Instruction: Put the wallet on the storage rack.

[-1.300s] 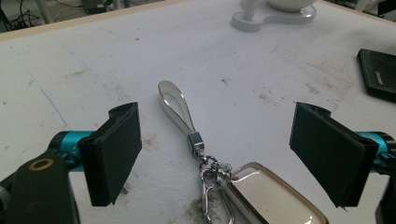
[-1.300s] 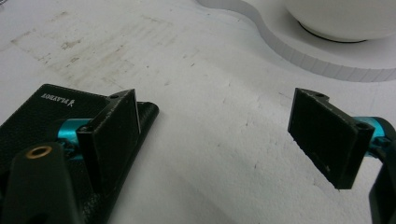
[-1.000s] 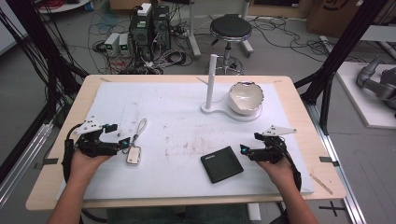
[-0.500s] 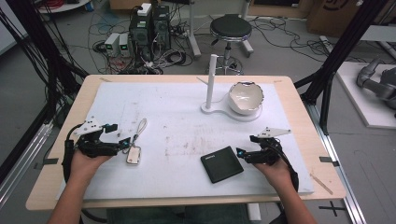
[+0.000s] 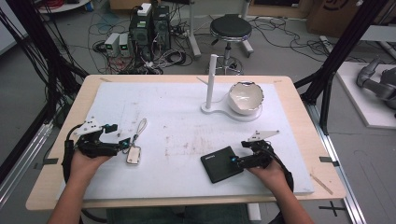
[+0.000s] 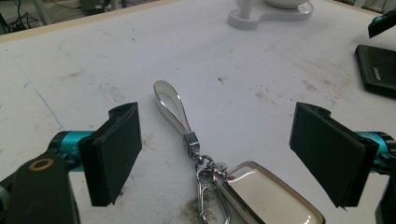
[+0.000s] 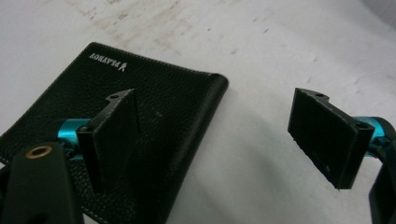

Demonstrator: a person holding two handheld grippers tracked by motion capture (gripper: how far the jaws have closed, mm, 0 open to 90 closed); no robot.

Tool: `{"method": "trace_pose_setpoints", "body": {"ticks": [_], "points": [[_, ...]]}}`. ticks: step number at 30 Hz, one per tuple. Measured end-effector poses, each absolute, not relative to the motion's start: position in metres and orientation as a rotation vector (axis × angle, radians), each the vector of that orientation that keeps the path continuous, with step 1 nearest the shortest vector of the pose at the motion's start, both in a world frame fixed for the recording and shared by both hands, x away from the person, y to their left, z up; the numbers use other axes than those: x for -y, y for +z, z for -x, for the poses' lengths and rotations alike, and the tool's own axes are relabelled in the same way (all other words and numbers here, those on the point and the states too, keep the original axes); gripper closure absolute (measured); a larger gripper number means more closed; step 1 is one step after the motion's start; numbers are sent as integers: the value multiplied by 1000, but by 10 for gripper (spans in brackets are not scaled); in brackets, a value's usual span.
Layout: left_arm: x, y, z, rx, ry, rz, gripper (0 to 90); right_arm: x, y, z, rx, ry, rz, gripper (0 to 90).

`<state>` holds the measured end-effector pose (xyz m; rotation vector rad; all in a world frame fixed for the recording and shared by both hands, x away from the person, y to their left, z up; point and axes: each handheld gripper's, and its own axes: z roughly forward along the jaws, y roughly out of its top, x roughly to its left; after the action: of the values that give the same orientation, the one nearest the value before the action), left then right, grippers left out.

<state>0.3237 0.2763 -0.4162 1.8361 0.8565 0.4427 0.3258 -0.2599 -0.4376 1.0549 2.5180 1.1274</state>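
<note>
high view shows the left gripper [image 5: 122, 143], jaws wide, low at frame left before the key fob [image 5: 133, 155], and the right gripper [image 5: 235, 160], jaws wide, straddling the black wallet's [image 5: 222, 164] edge at lower right, likely readying grasps.

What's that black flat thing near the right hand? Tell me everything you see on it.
It is a black wallet, seemingly grained leather, with pale stitching along its edges and a small pale logo printed near one corner. It lies flat and closed on the white table cover, turned slightly askew to the table's edge. The right gripper is open with one jaw over the wallet and the other jaw over the bare cover beside it; whether the jaw touches the leather is unclear.
</note>
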Motion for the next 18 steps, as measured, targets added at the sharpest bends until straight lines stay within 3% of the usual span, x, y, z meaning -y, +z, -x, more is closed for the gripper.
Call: {"method": "trace_pose_setpoints", "body": {"ticks": [7,10,15,17,18], "points": [[-277,-416,-323,-855,443,-1838,169,254,-444,-325,-2627,1093,-1028,178],[-277,-415,-323,-856,442,-1833,169,256,-443,-322,-2663,1124,-1010,275],[-277,-416,-323,-856,438,-1839,169,256,-443,-321,-2674,1134,-1018,330],[-276,-416,-323,-851,441,-1841,169,256,-443,-321,-2696,1159,-1014,411],[-276,-415,-323,-851,438,-1840,169,256,-443,-321,-2696,1159,-1014,411]]}}
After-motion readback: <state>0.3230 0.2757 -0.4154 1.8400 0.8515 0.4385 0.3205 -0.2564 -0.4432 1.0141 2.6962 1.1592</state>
